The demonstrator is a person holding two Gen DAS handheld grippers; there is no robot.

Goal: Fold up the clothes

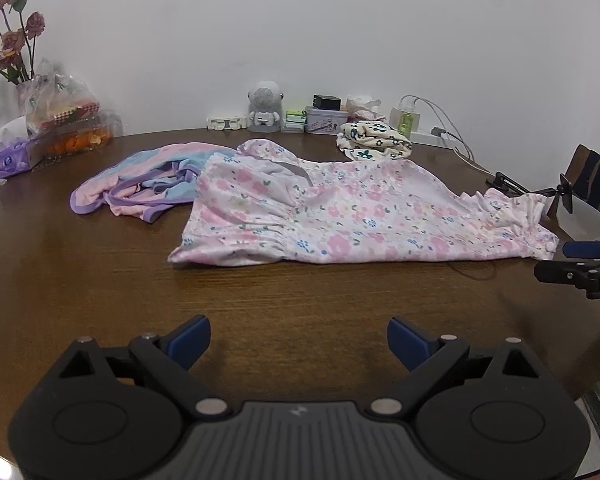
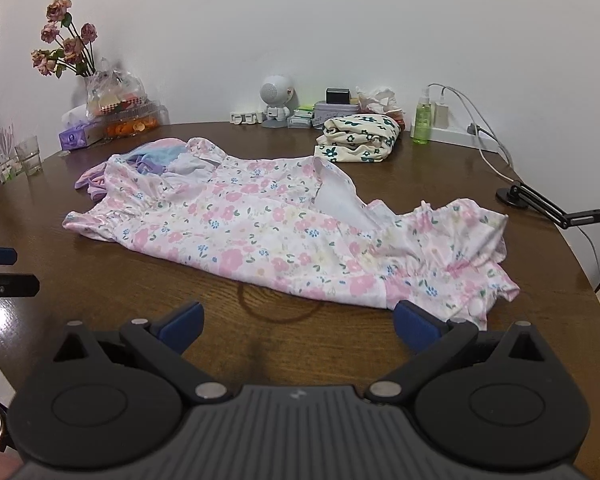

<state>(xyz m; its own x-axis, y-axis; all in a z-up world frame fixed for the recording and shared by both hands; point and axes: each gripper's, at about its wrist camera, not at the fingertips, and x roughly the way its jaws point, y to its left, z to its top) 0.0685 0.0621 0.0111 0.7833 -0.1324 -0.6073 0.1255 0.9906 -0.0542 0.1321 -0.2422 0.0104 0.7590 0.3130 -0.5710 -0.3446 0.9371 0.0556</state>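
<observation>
Blue-padded left claw and right claw both gape empty above the tabletop. Beyond, the floral dress lies spread, overlapping the striped garment; a careless pinch could drag both.

Left claw: black arms on a grey ribbed base, with blue pads on the fingertips.
Right claw: the same build, matt black with blue pads.
Pivots: round silver pins at each joint.
Discs: two large black round housings, one each side of the base.
Marking: a small pale logo at the middle of the ribbed base.
</observation>
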